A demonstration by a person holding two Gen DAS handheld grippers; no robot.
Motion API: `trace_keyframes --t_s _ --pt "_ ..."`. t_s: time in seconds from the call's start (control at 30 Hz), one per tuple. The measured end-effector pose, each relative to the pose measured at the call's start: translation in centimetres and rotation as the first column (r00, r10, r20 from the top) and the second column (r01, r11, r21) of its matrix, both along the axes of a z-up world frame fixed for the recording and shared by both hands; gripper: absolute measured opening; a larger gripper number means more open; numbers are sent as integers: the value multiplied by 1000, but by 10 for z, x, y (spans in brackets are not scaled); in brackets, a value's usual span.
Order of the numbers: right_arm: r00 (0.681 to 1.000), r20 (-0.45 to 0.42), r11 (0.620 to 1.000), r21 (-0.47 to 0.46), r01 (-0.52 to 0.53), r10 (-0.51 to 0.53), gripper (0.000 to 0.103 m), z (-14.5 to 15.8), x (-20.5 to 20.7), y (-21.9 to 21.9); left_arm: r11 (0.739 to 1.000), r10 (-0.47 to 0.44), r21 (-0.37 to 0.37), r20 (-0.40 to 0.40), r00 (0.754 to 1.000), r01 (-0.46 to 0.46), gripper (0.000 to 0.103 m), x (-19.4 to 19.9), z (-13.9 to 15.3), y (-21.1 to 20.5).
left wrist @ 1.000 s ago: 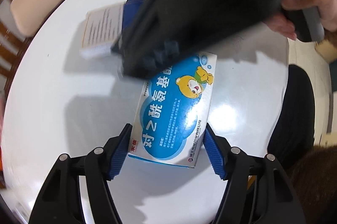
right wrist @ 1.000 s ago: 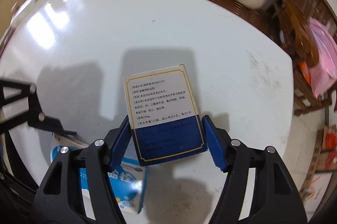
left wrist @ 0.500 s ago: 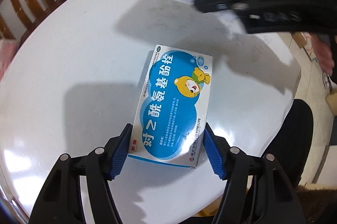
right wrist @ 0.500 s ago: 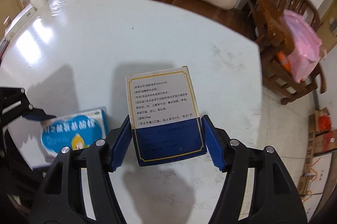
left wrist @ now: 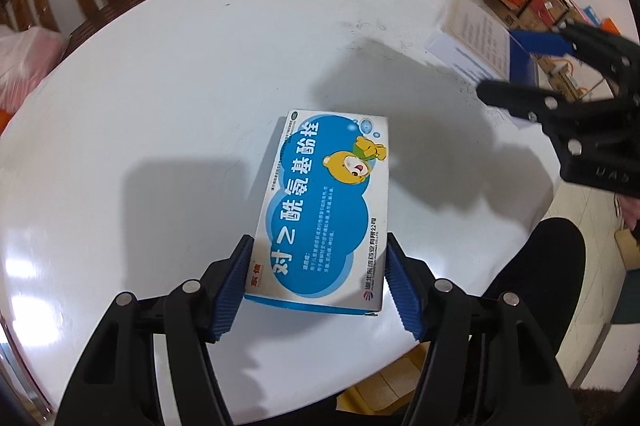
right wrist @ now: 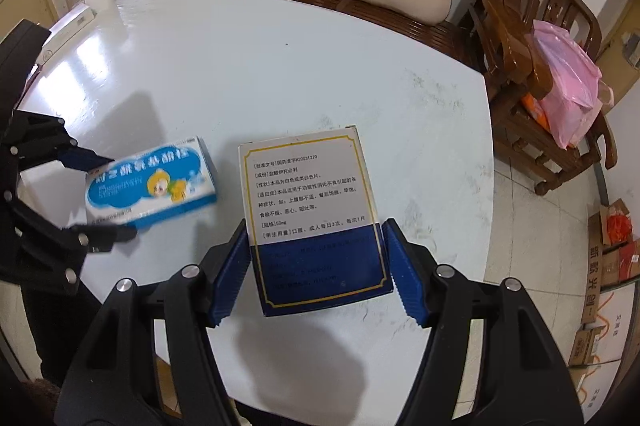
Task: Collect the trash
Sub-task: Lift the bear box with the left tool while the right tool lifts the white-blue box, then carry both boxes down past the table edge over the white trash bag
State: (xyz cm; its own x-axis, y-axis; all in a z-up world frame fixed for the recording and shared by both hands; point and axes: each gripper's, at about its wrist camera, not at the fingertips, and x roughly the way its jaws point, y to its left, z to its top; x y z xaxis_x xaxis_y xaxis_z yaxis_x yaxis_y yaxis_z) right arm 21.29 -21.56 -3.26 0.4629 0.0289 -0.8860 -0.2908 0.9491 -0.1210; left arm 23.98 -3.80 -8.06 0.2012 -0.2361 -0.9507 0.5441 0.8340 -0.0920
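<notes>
The left tongs [left wrist: 316, 282] clamp their blue pads on the near end of the bear-printed blue box [left wrist: 326, 214], which juts forward above the white table [left wrist: 180, 86]. The right tongs [right wrist: 318, 268] pinch the white-and-navy box [right wrist: 312, 214] the same way — left tongs off to their left, wooden chairs [right wrist: 520, 38] beyond

We see bright, even room light with glare patches on the glossy white table [left wrist: 168, 74], soft dark shadows across it, strong fisheye bending at the black edges, and motion blur smearing the bear-printed box [right wrist: 150, 182].
</notes>
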Motion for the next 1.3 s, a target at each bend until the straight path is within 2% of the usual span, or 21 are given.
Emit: trace_keyframes --t_s 0.07,0.13,0.3,0.53,0.8,1.03,1.3 --pt "1000 3 1000 4 4 -4 64 2 -6 -1 1000 6 -17 7 1000 -5 62 -5 7 -9" --pt "1000 4 1000 10 3 -3 64 3 -13 -1 1000 9 -2 35 999 -9 61 -12 11 -7" --pt "1000 3 1000 11 -5 5 64 3 -28 5 1000 22 -17 18 1000 -21 61 -31 16 0" --pt "1000 12 1000 17 -23 23 64 5 -51 15 1000 7 -13 93 996 -6 60 -64 34 6" --pt "998 35 998 13 -54 53 64 15 -85 28 1000 -5 -26 135 991 8 60 -101 45 7" --pt "996 38 996 7 -86 86 64 14 -122 40 1000 -13 -21 155 988 16 60 -137 45 16" --pt "994 10 993 20 -113 113 64 -2 -171 52 1000 -19 -19 158 987 23 60 -184 30 22"
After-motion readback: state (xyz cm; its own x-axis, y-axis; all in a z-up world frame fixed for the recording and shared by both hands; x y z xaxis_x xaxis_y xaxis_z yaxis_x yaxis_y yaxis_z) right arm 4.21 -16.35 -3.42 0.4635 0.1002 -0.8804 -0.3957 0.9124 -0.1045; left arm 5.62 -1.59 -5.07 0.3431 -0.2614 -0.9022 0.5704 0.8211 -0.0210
